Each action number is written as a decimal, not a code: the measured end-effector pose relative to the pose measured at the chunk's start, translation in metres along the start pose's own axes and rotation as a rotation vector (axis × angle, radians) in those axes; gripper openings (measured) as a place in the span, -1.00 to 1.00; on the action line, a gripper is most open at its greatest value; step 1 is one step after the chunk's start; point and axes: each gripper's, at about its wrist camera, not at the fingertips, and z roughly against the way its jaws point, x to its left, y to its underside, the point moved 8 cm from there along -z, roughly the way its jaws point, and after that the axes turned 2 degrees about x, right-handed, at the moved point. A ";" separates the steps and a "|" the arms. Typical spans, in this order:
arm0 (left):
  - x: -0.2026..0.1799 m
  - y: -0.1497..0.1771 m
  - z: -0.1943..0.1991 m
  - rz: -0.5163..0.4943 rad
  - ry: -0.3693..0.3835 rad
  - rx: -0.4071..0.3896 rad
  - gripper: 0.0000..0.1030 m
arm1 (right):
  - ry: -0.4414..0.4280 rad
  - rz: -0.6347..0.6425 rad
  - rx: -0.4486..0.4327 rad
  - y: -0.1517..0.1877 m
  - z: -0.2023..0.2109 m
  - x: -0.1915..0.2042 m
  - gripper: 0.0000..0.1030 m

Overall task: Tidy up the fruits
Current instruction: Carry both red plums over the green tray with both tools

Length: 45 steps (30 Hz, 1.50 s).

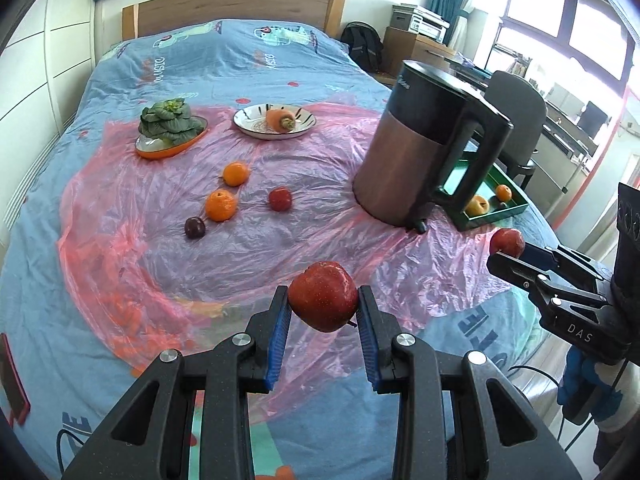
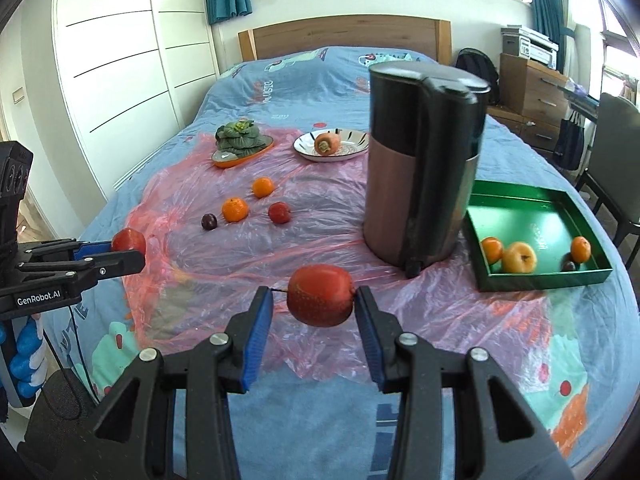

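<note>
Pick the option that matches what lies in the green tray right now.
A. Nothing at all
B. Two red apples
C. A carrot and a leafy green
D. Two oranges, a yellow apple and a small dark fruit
D: the right wrist view shows the green tray holding two oranges, a yellow apple and a small dark fruit, while the carrot sits on a plate farther back.

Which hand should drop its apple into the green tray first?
Probably the right. The green tray sits on the right side, just past the right gripper and its apple. The left gripper, shut on its own apple, would have to cross around the kettle.
</note>
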 end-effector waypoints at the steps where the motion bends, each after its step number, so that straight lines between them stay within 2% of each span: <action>1: -0.007 -0.002 0.001 -0.009 0.008 0.000 -0.45 | 0.008 0.003 -0.012 0.001 0.007 -0.006 -0.25; 12: -0.100 -0.020 -0.008 -0.138 0.088 0.022 -0.45 | 0.081 -0.016 -0.133 0.010 0.064 -0.068 -0.25; 22: -0.186 -0.036 -0.040 -0.249 0.174 0.063 -0.45 | 0.130 -0.127 -0.173 0.009 0.072 -0.153 -0.25; 33: -0.278 -0.074 -0.099 -0.334 0.267 0.096 -0.45 | 0.206 -0.245 -0.177 -0.001 0.046 -0.256 -0.25; 38: -0.304 -0.099 -0.136 -0.356 0.263 0.098 -0.45 | 0.239 -0.276 -0.166 -0.010 0.025 -0.295 -0.25; 45: -0.312 -0.124 -0.192 -0.350 0.215 0.112 -0.45 | 0.267 -0.289 -0.124 -0.018 -0.016 -0.338 -0.25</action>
